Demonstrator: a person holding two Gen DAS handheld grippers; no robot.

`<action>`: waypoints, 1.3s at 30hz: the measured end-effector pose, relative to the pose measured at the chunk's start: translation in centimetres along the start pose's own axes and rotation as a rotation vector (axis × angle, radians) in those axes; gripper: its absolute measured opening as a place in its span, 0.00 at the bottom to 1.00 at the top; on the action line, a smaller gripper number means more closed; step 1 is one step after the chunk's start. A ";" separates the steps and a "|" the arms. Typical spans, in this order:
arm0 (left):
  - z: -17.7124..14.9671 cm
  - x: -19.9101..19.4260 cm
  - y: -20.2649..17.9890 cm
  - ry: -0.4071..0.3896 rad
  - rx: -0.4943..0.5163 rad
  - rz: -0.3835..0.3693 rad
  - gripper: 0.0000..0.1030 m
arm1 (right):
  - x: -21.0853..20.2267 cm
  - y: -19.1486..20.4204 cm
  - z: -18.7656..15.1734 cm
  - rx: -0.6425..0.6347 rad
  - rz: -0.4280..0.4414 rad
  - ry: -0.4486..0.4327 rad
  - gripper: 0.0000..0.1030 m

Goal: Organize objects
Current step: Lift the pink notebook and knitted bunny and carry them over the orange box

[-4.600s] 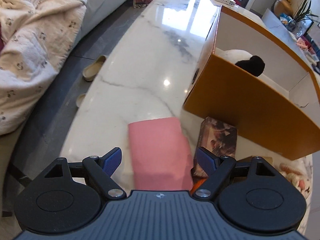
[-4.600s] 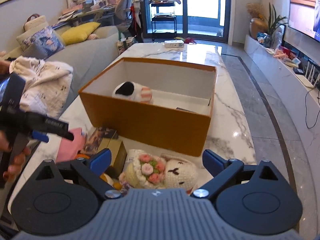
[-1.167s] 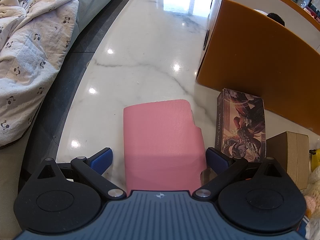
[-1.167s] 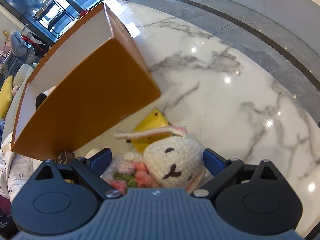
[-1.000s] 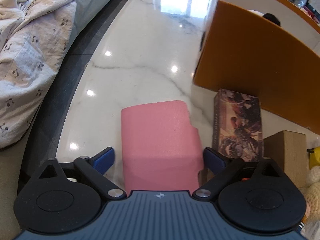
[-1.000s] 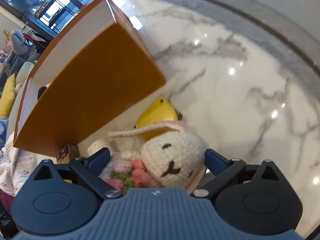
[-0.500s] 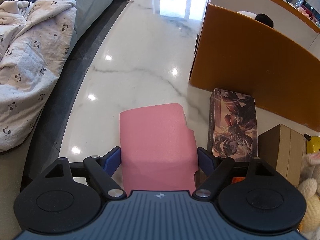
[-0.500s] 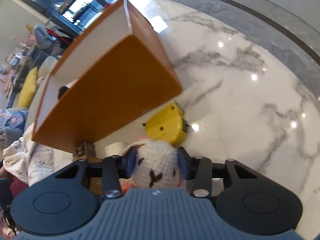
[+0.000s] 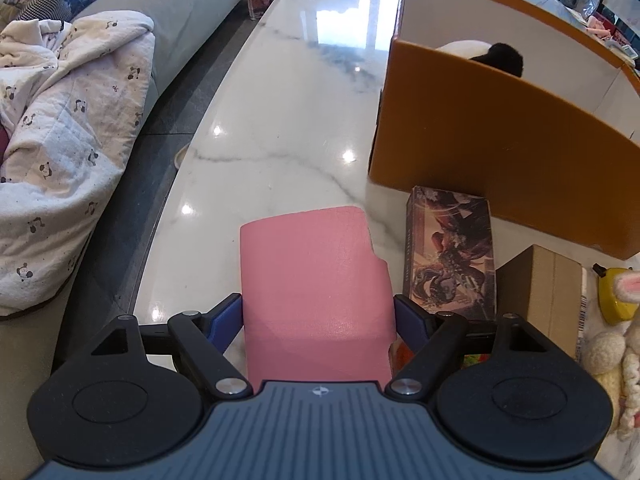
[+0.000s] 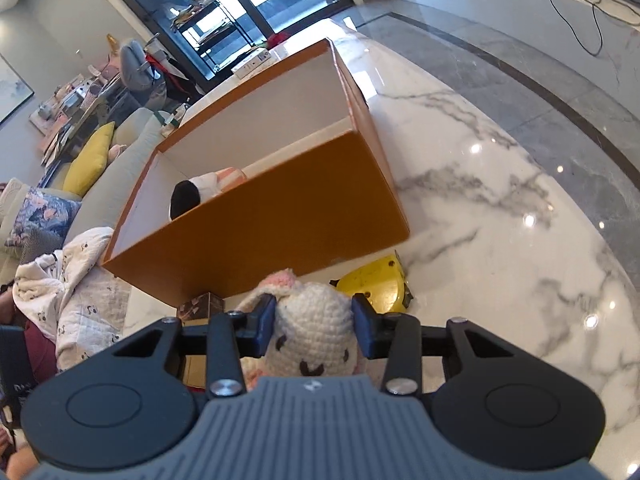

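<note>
Left gripper (image 9: 319, 316) clamps a pink pouch (image 9: 314, 288) at lower centre; right gripper (image 10: 314, 322) squeezes a crocheted bunny (image 10: 312, 336) below the orange box (image 10: 280, 216).

We looked from the left gripper low over the marble table (image 9: 304, 92), close up, facing the orange box (image 9: 500, 148), we looked from the right gripper down at that same box (image 10: 280, 220).

No legible text, brand, number or sign is found in either view. Printed artwork is borne by the illustrated box (image 9: 448, 256) at 2 o'clock of the pink item (image 9: 316, 288); lettering along its edge is too small to be read.
</note>
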State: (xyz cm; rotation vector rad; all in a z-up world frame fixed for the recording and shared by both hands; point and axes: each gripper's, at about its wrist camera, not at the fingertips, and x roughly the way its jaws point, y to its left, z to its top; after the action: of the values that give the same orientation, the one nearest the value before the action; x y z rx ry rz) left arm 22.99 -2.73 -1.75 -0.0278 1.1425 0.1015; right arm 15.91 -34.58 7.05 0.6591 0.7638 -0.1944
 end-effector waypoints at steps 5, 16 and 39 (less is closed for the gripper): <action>0.0 -0.1 0.0 -0.001 0.001 -0.002 0.90 | -1.0 0.5 0.1 -0.047 0.030 -0.042 0.41; 0.4 -2.7 0.7 -0.034 -0.017 -0.043 0.90 | -3.7 0.5 1.3 -0.062 0.060 -0.123 0.41; 8.9 -10.1 -4.5 -0.344 -0.020 -0.248 0.90 | -8.0 4.8 7.9 -0.067 0.172 -0.357 0.41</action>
State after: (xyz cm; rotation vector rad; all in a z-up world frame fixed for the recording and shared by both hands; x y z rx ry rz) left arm 27.34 -7.23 11.04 -0.1629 0.7869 -0.1005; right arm 16.61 -36.25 19.15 0.6017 0.3669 -0.1236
